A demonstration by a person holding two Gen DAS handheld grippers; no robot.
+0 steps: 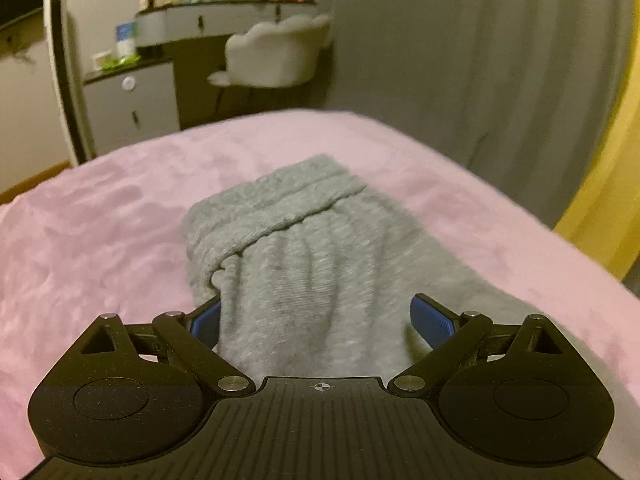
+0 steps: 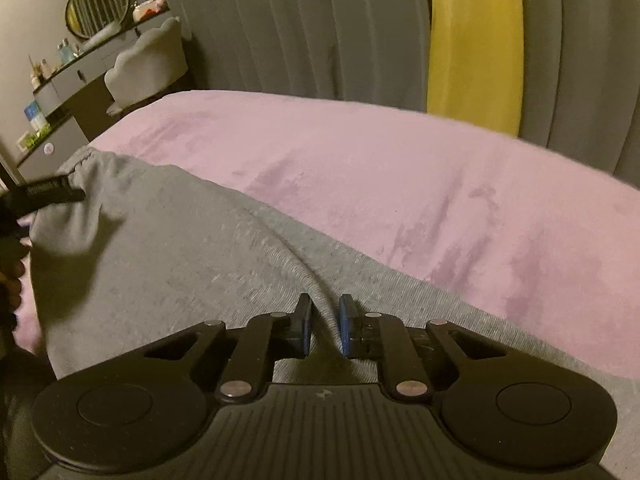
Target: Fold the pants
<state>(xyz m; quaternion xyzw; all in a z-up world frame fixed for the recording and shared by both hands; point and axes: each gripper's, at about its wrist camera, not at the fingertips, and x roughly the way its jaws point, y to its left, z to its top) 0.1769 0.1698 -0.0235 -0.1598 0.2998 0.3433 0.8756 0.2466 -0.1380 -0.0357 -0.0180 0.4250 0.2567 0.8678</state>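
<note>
Grey knit pants (image 1: 304,248) lie on a pink bed cover (image 1: 100,240), with the elastic waistband (image 1: 280,204) at the far end. My left gripper (image 1: 320,320) is open wide just above the fabric, one blue pad (image 1: 434,320) at each side of the cloth and neither pressing on it. In the right wrist view the pants (image 2: 160,248) spread to the left, and a raised fold of them runs between the blue pads (image 2: 346,328). My right gripper (image 2: 325,328) is shut on that fold. A black finger of the left gripper (image 2: 52,192) shows beside the waistband at the left edge.
The pink bed cover (image 2: 400,184) stretches to the right of the pants and ends at grey curtains (image 2: 280,24) with a yellow panel (image 2: 472,40). A vanity desk (image 1: 208,20) with a round mirror and a pale chair (image 1: 276,52) stand beyond the bed's far edge.
</note>
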